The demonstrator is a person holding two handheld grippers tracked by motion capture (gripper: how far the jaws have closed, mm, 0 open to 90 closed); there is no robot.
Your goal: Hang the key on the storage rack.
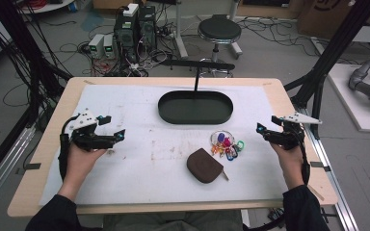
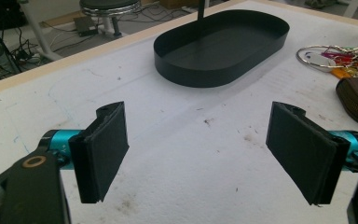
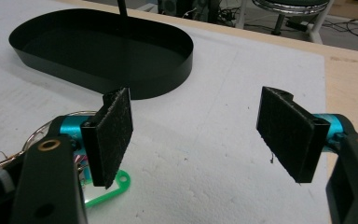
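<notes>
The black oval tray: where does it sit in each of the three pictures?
High view: black oval tray at centre, on the table's far half.
Left gripper view: upper middle to right, beyond the open jaws.
Right gripper view: upper left.
Shared landmark: the thin black post rising from the tray's far side.

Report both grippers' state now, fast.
Left gripper: open, jaws wide apart, holding nothing.
Right gripper: open, jaws wide apart, holding nothing.
</notes>
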